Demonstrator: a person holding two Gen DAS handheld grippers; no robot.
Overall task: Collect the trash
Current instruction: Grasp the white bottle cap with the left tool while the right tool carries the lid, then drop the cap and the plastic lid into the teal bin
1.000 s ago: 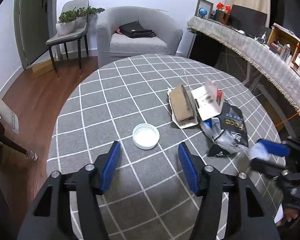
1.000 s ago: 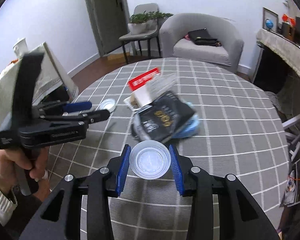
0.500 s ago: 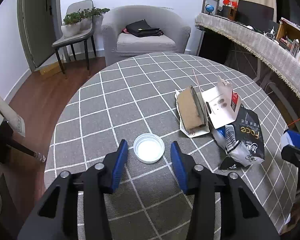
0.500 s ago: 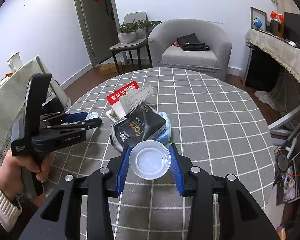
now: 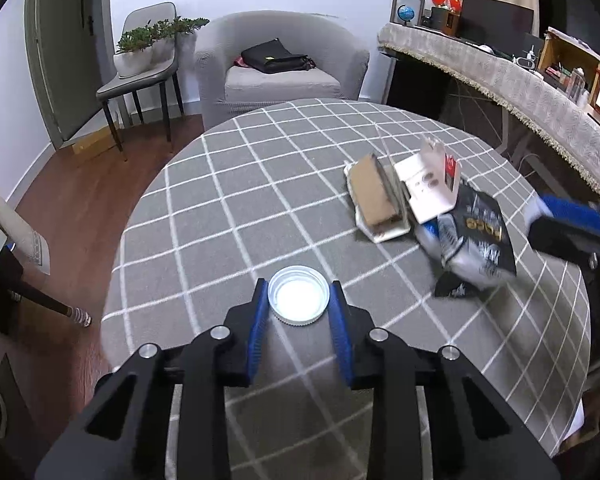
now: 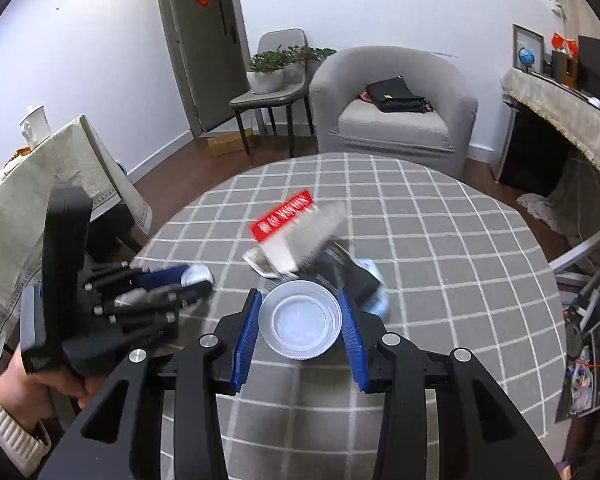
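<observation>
A white round lid (image 5: 299, 300) lies on the grey checked table (image 5: 228, 216). My left gripper (image 5: 299, 304) is closing on it, and both blue pads touch its rim. The right wrist view shows the same left gripper (image 6: 188, 280) with the lid (image 6: 198, 276) at its tips. My right gripper (image 6: 300, 320) is shut on a clear plastic cup (image 6: 298, 324), held above the table. A heap of trash lies mid-table: a brown cardboard box (image 5: 374, 196), a white carton (image 5: 428, 188) and a black snack bag (image 5: 476, 240).
My right gripper (image 5: 568, 220) reaches in from the right edge beside the heap. A grey armchair (image 5: 280, 68) and a chair with plants (image 5: 148, 64) stand beyond the table. A covered counter (image 5: 500, 76) runs along the right. A person's hand (image 6: 40, 376) holds the left gripper.
The left jaws narrowed from wide apart to touching the lid, which now sits between them. The right gripper, still gripping the cup, drew back from the heap a little.
</observation>
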